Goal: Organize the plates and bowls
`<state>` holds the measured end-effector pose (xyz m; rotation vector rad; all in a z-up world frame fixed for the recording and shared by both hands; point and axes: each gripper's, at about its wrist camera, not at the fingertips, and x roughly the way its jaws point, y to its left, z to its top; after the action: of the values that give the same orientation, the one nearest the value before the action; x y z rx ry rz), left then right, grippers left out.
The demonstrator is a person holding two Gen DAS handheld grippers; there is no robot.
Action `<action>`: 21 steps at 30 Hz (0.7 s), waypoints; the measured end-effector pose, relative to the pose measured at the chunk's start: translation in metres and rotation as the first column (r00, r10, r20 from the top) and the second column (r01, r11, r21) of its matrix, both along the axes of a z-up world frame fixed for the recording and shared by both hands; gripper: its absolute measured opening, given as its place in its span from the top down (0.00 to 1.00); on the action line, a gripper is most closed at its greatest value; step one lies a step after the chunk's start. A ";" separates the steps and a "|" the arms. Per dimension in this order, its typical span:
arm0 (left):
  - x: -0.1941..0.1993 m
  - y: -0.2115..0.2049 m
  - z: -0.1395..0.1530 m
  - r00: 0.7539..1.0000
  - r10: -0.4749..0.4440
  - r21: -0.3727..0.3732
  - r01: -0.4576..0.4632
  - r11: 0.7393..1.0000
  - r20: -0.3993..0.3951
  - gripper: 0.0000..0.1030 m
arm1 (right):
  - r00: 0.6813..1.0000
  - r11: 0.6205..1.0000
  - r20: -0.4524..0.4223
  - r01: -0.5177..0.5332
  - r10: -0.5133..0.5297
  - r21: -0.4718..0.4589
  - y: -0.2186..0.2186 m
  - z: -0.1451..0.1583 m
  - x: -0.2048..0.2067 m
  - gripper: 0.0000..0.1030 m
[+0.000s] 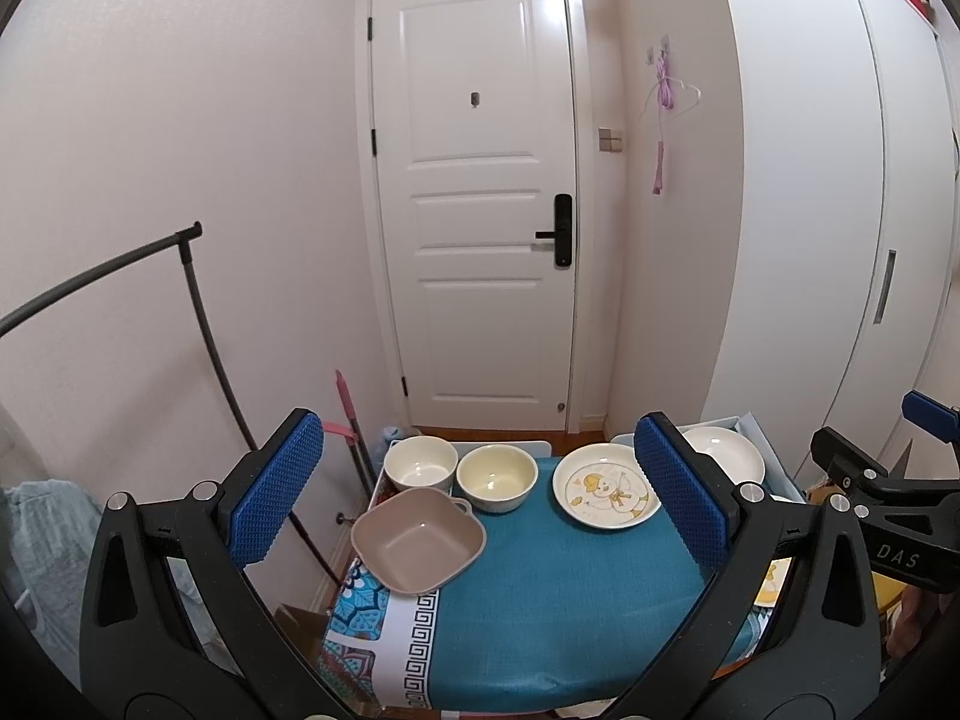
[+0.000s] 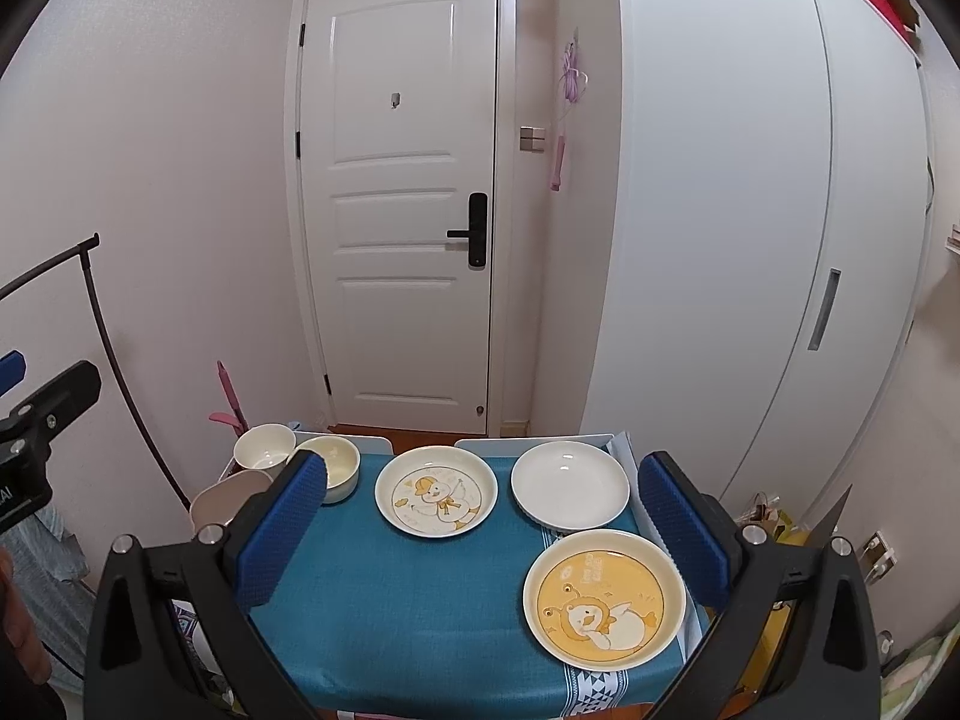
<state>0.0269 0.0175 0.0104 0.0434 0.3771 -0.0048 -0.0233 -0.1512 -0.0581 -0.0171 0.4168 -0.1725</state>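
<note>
On the teal-clothed table (image 1: 540,600) (image 2: 384,600) stand a white bowl (image 1: 420,463) (image 2: 263,447), a cream bowl (image 1: 497,476) (image 2: 337,462) and a square beige bowl (image 1: 418,537) (image 2: 225,498) at the left. A duck-print plate (image 1: 605,494) (image 2: 436,498) lies mid-table, a plain white plate (image 1: 723,453) (image 2: 570,492) at the far right, a yellow cartoon plate (image 2: 604,598) near right. My left gripper (image 1: 480,504) hovers open above the table, nothing between its fingers. My right gripper (image 2: 480,534) is open too, also empty.
A white door (image 1: 480,204) faces the table, a white wardrobe (image 2: 750,210) stands to the right. A black clothes rail (image 1: 198,324) and a pink mop handle (image 1: 348,408) stand at the left. Light trays (image 2: 540,441) line the table's far edge.
</note>
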 end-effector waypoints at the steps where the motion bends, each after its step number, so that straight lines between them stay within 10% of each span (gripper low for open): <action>1: 0.000 0.001 0.000 1.000 0.001 0.001 -0.001 1.000 0.000 0.00 | 1.000 1.000 0.001 0.000 0.000 0.000 0.000 0.000 0.000 0.00; 21: 0.020 0.005 -0.008 0.998 -0.060 -0.012 0.060 0.998 -0.019 0.00 | 1.000 1.000 0.016 0.012 -0.012 0.020 -0.009 0.001 0.009 0.00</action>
<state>0.0474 0.0223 0.0023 0.0438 0.3947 -0.0665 -0.0143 -0.1605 -0.0566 0.0058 0.4029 -0.1801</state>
